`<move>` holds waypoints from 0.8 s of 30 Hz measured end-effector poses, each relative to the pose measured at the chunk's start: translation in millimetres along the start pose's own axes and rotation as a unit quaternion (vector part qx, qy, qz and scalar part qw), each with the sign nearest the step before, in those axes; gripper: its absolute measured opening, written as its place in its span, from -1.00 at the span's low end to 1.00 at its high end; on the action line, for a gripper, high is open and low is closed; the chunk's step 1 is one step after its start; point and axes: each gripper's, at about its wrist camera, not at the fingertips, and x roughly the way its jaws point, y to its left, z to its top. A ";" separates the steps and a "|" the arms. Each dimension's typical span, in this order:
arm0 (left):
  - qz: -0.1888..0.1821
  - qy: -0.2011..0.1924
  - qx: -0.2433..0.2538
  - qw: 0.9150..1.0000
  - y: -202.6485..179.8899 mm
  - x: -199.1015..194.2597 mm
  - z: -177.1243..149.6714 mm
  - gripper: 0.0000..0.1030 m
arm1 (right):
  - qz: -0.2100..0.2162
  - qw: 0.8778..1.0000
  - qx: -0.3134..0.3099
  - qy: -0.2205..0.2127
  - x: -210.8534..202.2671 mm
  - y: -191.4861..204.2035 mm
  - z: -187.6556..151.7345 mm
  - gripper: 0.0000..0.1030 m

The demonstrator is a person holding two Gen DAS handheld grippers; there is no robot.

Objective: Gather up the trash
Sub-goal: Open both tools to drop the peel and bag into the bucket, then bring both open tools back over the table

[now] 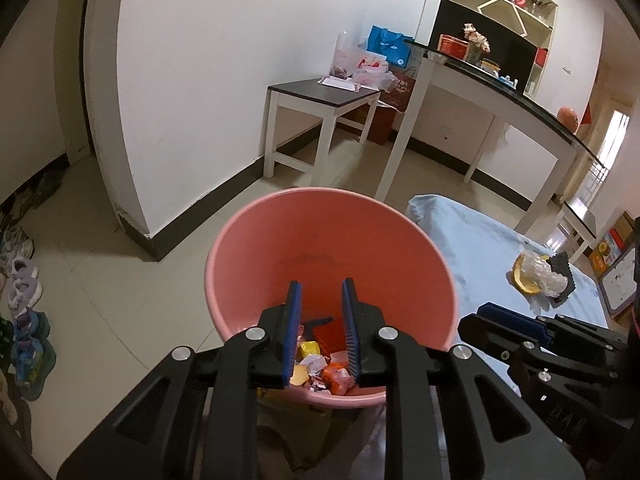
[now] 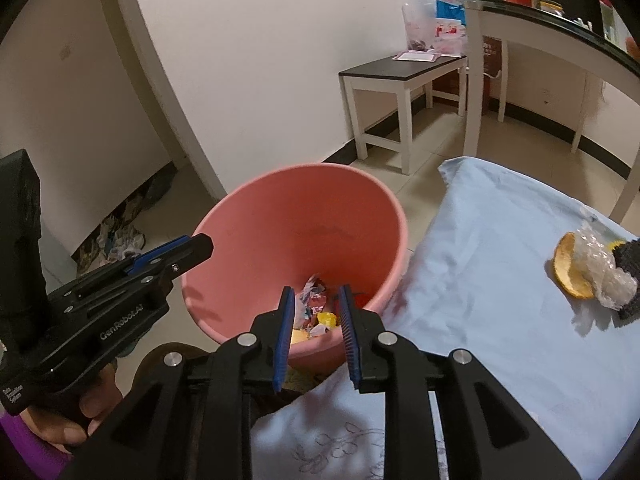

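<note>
Both grippers hang over the pink bucket (image 1: 332, 264), which stands on the floor right beside the desk under its pale blue cloth (image 2: 500, 280). The left gripper (image 1: 321, 312) has its jaws spread apart with nothing between the pads, and the right gripper (image 2: 316, 316) is likewise parted and empty, so whatever they brought looks already dropped. Down in the bucket lies a heap of scraps (image 1: 320, 372): torn paper, yellow and orange wrappers, something red. That part of the job seems done. What is left, by my reckoning, sits on the cloth well away from the bucket: an orange peel (image 2: 570, 270), a crumpled clear plastic wrap (image 2: 608, 276) touching it, and a dark ridged piece (image 2: 628, 276) against the wrap. These three still want carrying over. As for writing, the side of the left gripper reads "GenRobot.AI" in the right wrist view, with a small label near the handle that seems to say "Data Acquisition System"; other print around the room is too small to read
</note>
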 end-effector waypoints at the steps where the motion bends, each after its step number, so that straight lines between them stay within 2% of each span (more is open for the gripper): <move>1: -0.001 0.000 0.002 1.000 -2.3 0.1 0.2 -0.60 | -0.001 1.000 0.003 -0.002 -2.1 -2.5 -0.2 -0.56; 10: -0.012 0.001 0.014 1.000 -17.5 -1.2 -0.7 -0.60 | -0.018 0.999 0.023 -0.024 -23.2 -22.4 -6.6 -0.35; 18: -0.043 0.004 0.006 0.999 -25.6 -1.2 -1.4 -0.60 | -0.032 0.998 0.046 -0.025 -34.0 -42.1 -20.3 -0.31; 24: -0.055 0.007 0.031 0.998 -46.4 -1.7 -2.7 -0.60 | -0.054 0.996 0.069 -0.032 -50.5 -68.3 -34.0 -0.30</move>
